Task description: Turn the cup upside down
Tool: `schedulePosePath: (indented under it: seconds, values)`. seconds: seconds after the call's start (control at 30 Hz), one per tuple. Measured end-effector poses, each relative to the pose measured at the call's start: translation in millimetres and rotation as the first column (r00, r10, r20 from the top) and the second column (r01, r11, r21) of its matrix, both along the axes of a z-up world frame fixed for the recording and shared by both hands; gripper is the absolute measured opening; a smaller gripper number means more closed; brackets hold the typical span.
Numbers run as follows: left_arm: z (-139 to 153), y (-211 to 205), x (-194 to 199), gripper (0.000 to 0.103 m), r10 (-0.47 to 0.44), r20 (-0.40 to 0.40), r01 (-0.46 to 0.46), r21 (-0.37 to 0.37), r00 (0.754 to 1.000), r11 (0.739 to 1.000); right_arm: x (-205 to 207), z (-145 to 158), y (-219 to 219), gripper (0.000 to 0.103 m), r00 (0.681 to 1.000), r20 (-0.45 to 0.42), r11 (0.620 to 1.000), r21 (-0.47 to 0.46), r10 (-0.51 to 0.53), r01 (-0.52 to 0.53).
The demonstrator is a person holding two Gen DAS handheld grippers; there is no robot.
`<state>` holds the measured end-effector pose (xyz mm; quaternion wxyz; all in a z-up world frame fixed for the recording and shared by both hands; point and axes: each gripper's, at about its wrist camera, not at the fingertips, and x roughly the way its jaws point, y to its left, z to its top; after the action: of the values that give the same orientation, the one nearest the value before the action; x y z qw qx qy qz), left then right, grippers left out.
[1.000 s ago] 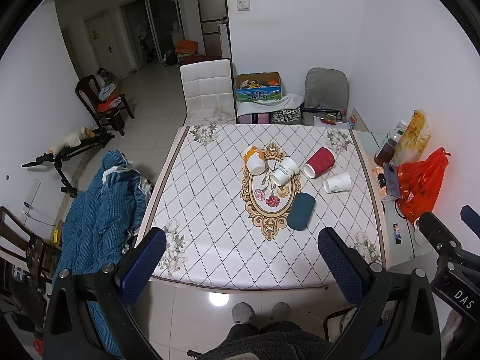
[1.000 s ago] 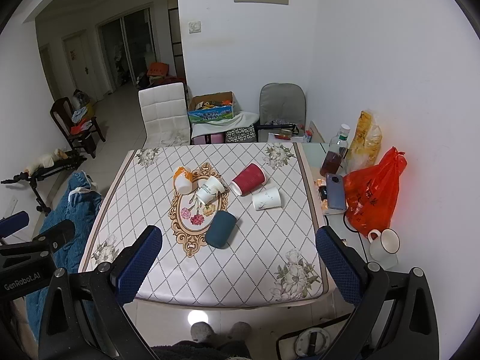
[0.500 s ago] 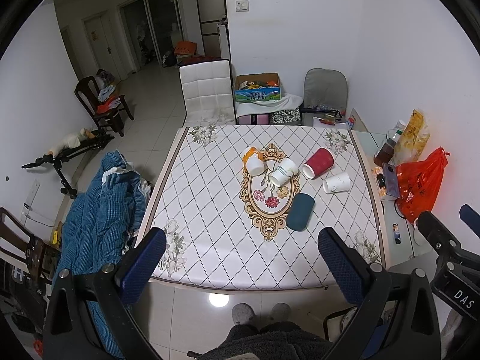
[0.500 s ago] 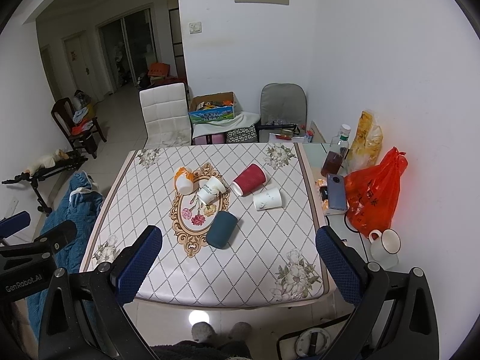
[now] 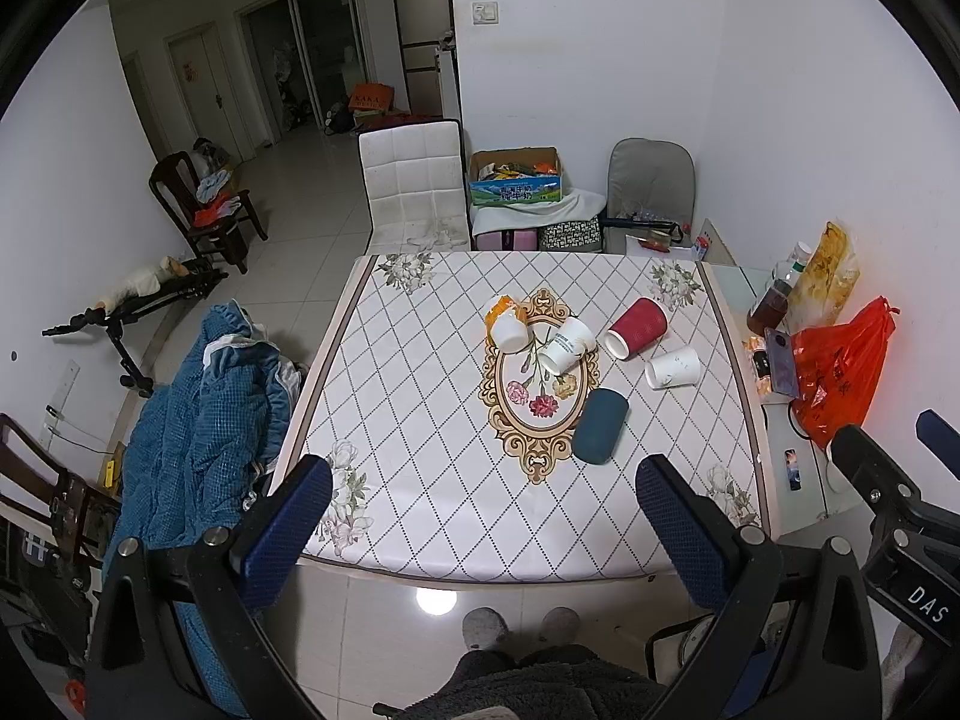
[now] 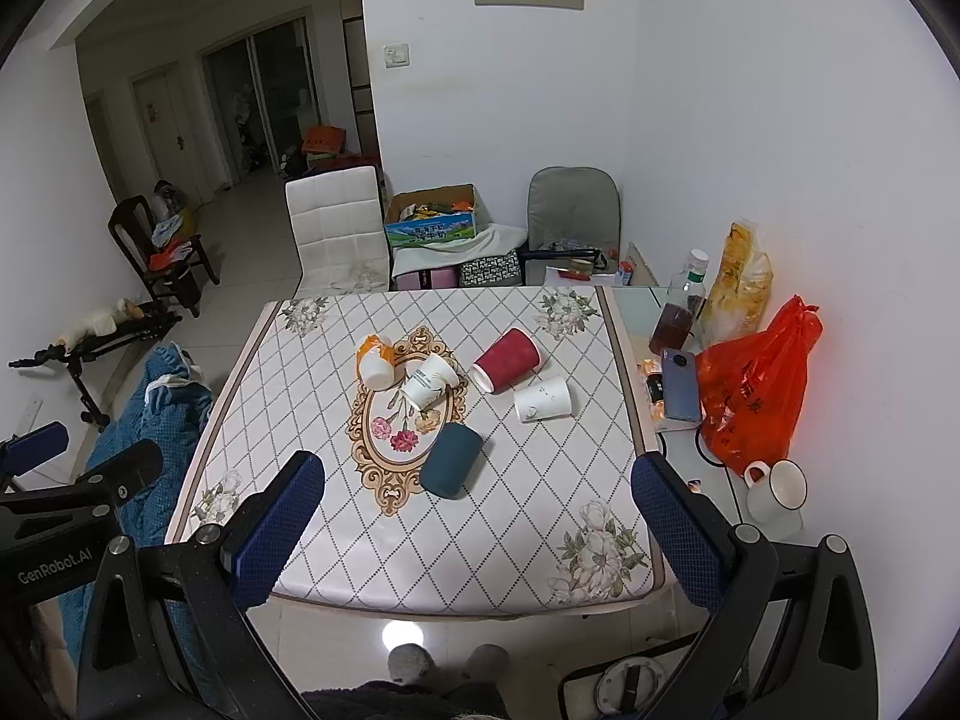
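Several paper cups lie on their sides on the table [image 5: 420,480]: a dark teal cup [image 5: 599,426] [image 6: 450,459] nearest me, a red cup [image 5: 636,328] [image 6: 507,359], a plain white cup [image 5: 673,368] [image 6: 542,399], a white printed cup [image 5: 566,345] [image 6: 428,379] and an orange-and-white cup [image 5: 507,324] [image 6: 375,359]. My left gripper [image 5: 483,531] is open and empty, held high over the table's near edge. My right gripper [image 6: 477,531] is open and empty too, at the same height beside it.
A side table at the right holds a red plastic bag [image 6: 753,390], a phone [image 6: 681,384], a bottle [image 6: 678,312] and a white mug [image 6: 777,489]. A blue quilt [image 5: 204,420] hangs at the table's left. A white chair [image 5: 414,186] stands behind the table.
Both grippers have drifted very slightly; the view is almost the same. The cups have not moved.
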<state>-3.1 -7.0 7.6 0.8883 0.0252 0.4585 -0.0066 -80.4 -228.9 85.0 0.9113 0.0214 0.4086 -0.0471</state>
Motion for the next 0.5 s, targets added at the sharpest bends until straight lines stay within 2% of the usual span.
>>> schedulePosePath:
  seconds: [0.5]
  values:
    - [-0.4,0.8,-0.3,0.103,-0.001,0.001,0.001,0.0,1.0,1.0,5.4,-0.5,5.2,0.103,1.0,0.003,1.0,0.005,0.009,-0.009]
